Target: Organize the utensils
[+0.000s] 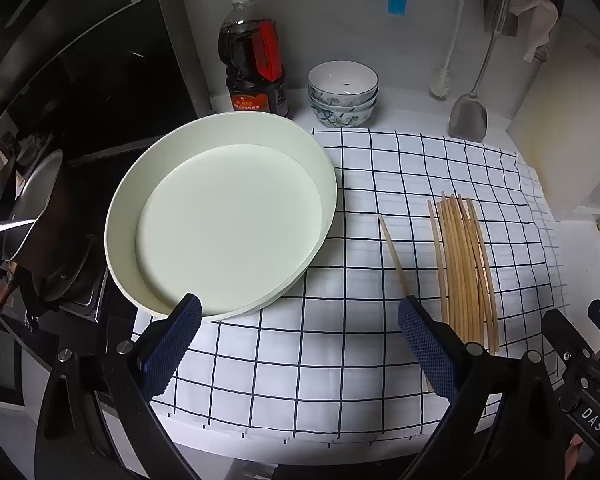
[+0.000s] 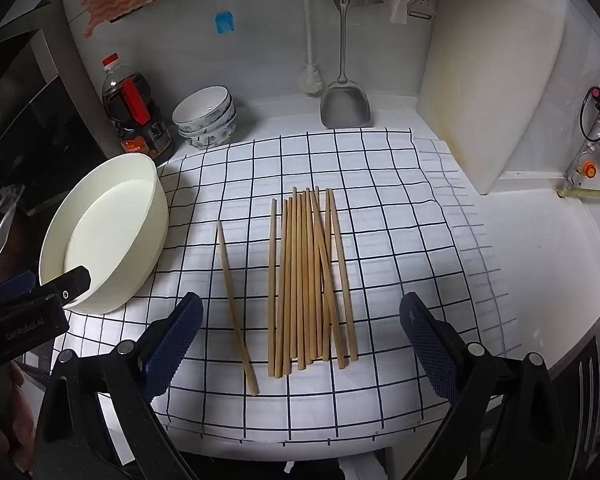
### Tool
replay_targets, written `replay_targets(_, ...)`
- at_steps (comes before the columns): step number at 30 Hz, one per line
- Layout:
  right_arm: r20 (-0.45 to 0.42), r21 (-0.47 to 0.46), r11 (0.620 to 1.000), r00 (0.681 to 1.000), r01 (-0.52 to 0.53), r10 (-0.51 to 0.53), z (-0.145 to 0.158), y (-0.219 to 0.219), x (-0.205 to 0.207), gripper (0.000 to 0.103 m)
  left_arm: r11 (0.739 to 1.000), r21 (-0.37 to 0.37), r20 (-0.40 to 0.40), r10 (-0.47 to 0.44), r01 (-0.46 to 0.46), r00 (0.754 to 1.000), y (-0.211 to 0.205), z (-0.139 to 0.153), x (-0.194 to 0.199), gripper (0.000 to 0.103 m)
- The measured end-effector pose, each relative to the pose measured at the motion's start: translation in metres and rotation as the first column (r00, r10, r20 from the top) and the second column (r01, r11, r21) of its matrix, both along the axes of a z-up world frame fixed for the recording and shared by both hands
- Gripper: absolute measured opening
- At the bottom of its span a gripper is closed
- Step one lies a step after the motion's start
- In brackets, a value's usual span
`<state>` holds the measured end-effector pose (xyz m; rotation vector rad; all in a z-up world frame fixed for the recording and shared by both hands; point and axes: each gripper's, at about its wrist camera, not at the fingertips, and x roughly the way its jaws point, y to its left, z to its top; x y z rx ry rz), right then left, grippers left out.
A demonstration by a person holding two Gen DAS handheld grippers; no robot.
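Note:
Several wooden chopsticks (image 2: 312,276) lie side by side in a loose bundle on a white checked cloth (image 2: 380,200). One more chopstick (image 2: 236,304) lies apart on the bundle's left. My right gripper (image 2: 300,320) hovers open above the near ends of the bundle, nothing between its blue pads. In the left wrist view the bundle (image 1: 466,268) and the lone chopstick (image 1: 394,256) lie to the right, and my left gripper (image 1: 300,320) stands open over bare cloth. A round white basin (image 1: 220,216) sits empty at the cloth's left edge.
At the back stand a soy sauce bottle (image 1: 256,64) and stacked patterned bowls (image 1: 343,92). A metal spatula (image 2: 345,96) and a white brush (image 2: 310,76) hang on the wall. A white cutting board (image 2: 496,80) leans at the right. Pans (image 1: 28,200) sit on the stove at left.

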<state>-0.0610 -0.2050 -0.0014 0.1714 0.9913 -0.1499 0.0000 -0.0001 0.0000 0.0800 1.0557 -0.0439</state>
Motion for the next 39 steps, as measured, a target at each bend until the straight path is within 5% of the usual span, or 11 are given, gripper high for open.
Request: replay_targets(39,0.007,0.005,1.0,1.0,-0.002,0.002,0.0036,-0.0015,-0.0035,0.094,1.0,0.003,0.007,-0.002,0.002,1.0,0.0003,0.0034,-0.0025,0.097)
